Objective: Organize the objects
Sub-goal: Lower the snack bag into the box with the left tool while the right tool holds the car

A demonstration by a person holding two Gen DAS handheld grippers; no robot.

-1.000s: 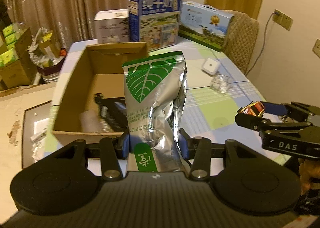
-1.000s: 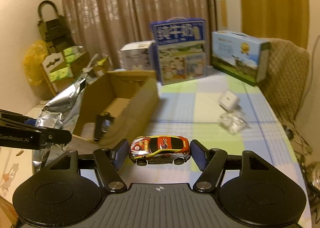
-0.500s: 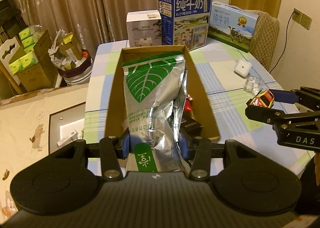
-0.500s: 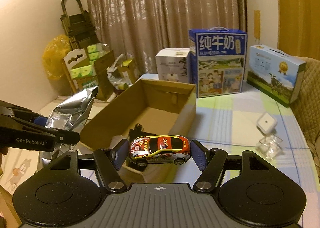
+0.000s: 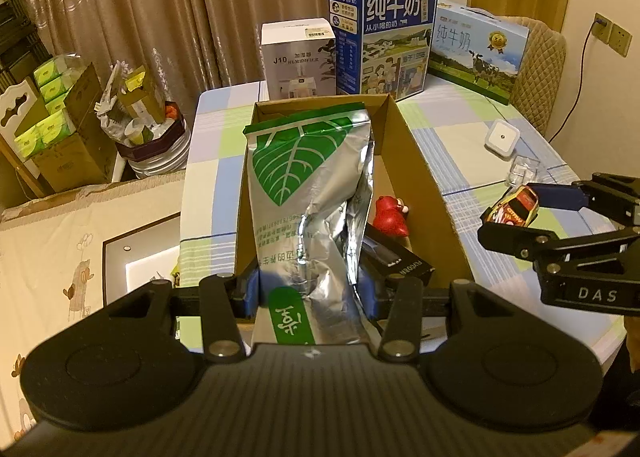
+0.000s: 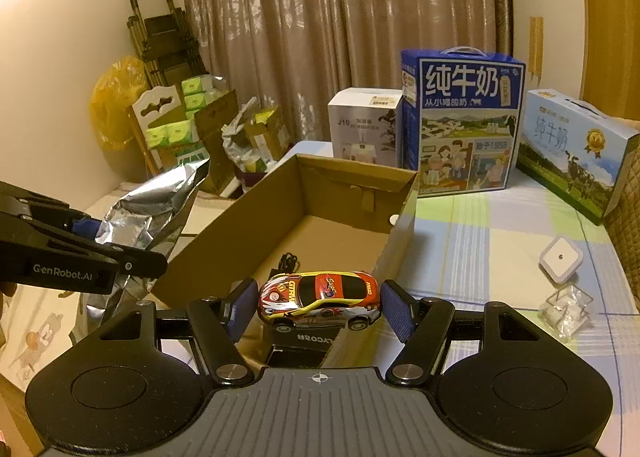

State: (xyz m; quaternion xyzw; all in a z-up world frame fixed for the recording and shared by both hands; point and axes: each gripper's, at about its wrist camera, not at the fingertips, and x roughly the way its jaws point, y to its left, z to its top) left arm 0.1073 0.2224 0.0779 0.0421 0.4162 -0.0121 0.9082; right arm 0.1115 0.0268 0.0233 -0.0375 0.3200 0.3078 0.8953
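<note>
Over the cardboard box [image 5: 420, 161]: a silver foil bag [image 5: 308, 197] is clamped by the left gripper [image 5: 312, 291]
Beside the box: a toy car [image 6: 320, 299] is clamped between the right gripper [image 6: 320, 307] fingers

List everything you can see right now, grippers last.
Carton: 1, brown, open, table centre.
Pouch: 1, silver-green, in left gripper over carton.
Toy car: 1, red-yellow, in right gripper.
Red toy: 1, inside carton.
Black box: 1, inside carton.
Milk boxes: 2, blue, table's far end.
Humidifier box: 1, white, beside them.
White puck: 1, table right.
Left gripper: shut.
Right gripper: shut.
</note>
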